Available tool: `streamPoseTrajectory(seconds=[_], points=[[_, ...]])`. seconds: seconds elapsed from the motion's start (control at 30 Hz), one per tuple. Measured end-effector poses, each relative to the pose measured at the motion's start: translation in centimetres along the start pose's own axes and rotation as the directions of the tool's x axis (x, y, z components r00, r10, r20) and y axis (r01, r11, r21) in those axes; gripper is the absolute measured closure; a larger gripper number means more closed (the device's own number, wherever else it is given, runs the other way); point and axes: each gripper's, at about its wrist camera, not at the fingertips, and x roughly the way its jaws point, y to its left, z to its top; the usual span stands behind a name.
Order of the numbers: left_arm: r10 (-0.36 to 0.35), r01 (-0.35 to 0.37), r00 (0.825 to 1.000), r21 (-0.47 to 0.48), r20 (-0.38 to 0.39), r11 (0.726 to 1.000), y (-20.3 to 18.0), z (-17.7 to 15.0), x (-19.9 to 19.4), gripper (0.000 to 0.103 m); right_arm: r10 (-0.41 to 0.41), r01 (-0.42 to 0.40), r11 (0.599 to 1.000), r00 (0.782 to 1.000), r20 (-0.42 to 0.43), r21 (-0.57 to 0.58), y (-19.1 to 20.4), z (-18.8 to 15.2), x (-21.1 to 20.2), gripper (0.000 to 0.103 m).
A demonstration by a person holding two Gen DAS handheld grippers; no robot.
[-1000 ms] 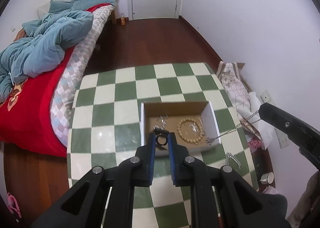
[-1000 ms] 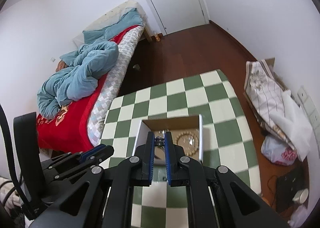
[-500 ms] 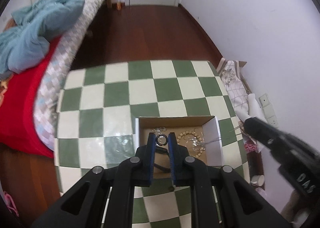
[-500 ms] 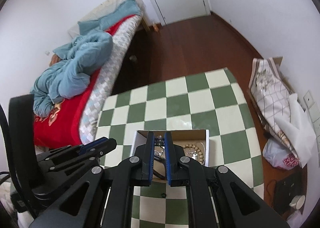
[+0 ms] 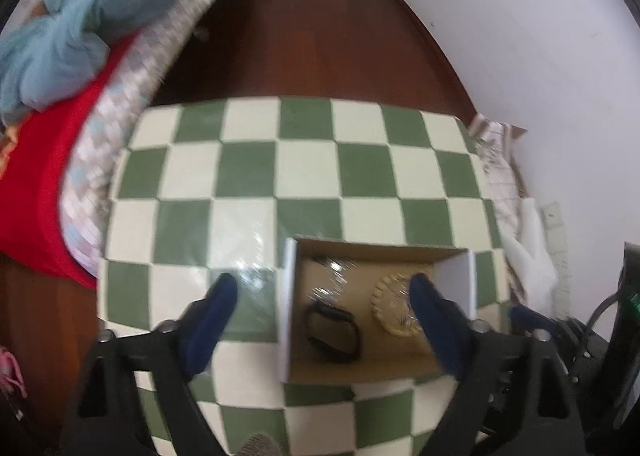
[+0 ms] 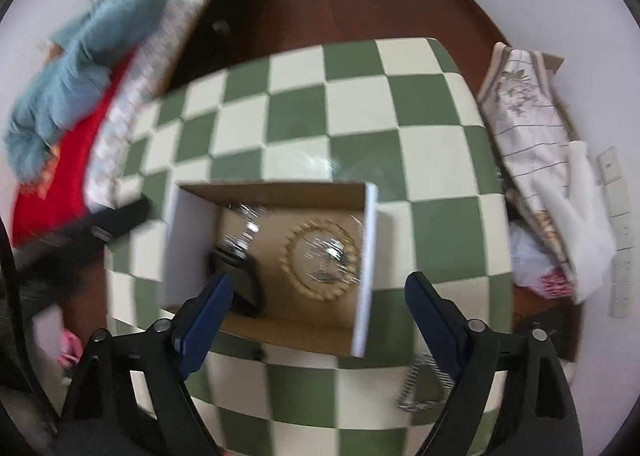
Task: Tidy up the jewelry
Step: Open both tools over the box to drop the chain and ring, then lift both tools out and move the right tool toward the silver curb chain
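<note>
Small shiny jewelry (image 6: 326, 250) inside box (image 6: 370, 256) blurs.

green-white checked table (image 5: 248, 176), red bedspread (image 5: 36, 176)

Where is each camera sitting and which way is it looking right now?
Left wrist view: on the left gripper, looking steeply down at the cardboard box on the checked table; its own fingers, opening, with nothing between them.
Right wrist view: on the right gripper, also looking steeply down at the box; own fingers, opening, nothing gripped.
Shared: box, bead bracelet, table, bed.
</note>
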Motion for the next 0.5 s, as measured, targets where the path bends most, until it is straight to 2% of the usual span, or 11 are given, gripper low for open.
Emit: streamPoseTrajectory(seconds=[0.07,0.1,0.23,0.4,0.5], points=[[0.049,-0.05,0.999,0.015,0.016,0.999,0.1,-0.3,0.1,0.008,-0.066,0.066,0.998,0.997,-0.031,-0.019,0.1,-0.7,0.9,0.004],[0.068,-0.069,0.997,0.021,0.021,0.997,0.1,-0.6,0.3,0.0,-0.08,0.079,0.997,0.996,-0.036,-0.024,0.1,-0.9,1.1,0.002],[0.131,-0.134,0.99,0.049,0.058,0.99,0.3,-2.1,0.7,0.0,-0.143,0.142,0.989,0.99,-0.014,-0.038,0.4,-2.4,1.9,0.002],[0.182,-0.187,0.978,0.05,0.099,0.981,0.6,-3.8,0.5,0.0,-0.139,0.139,0.99,0.99,0.017,-0.011,0.4,-3.5,2.0,0.001],[0.19,-0.196,0.975,0.049,0.116,0.979,0.8,-4.6,0.1,0.0,-0.133,0.133,0.991,0.99,0.039,-0.003,0.5,-4.0,1.6,0.0]])
